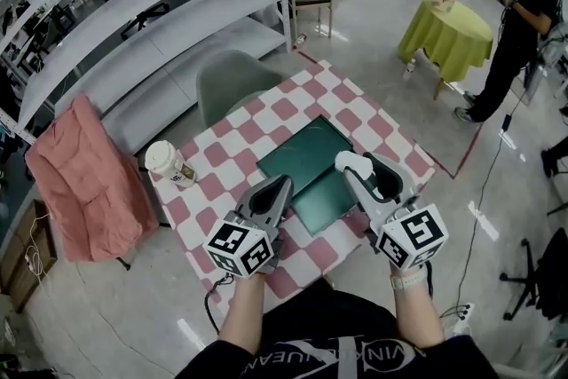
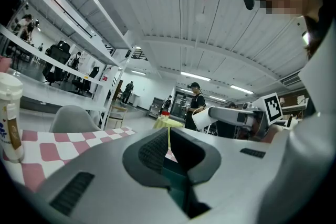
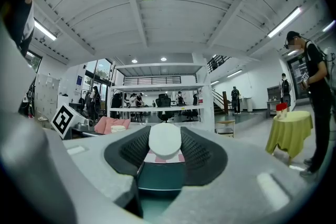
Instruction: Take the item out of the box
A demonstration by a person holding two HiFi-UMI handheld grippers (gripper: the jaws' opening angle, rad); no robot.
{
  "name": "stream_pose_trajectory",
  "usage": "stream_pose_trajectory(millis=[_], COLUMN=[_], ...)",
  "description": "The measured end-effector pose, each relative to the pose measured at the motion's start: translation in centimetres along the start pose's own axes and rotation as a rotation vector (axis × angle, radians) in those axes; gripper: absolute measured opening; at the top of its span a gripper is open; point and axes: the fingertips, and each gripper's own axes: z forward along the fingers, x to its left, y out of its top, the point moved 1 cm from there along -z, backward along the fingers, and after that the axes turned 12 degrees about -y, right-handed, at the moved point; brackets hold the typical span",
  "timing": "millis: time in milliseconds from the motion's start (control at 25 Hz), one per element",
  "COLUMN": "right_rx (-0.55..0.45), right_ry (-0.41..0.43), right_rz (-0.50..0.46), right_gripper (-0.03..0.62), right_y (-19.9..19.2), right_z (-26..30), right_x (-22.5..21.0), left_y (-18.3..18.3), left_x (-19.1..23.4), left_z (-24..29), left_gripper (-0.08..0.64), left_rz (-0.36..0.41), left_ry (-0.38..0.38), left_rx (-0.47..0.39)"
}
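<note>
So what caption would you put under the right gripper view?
Right gripper holding a round white item between its jaws, with the green box beneath.

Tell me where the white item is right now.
In the head view the white item sits between the jaws of the right tool, over the green box in the middle of the checked table.

dark green box, white item, pink-white checked tablecloth
</note>
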Motion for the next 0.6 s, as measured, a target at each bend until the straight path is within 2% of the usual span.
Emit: stream_pose_trajectory(millis=[600], right_rx=[0.016], right_ry=[-0.058], right_rz=[0.020], right_gripper=[0.179], right_y=[-1.4], right_z=[0.4], right_x=[1.2], left_y=[-1.2], left_x=[0.2], left_z=[-1.3], left_gripper=[0.018], left_rz=[0.006], left_ry=[-0.057], left_rx=[0.046])
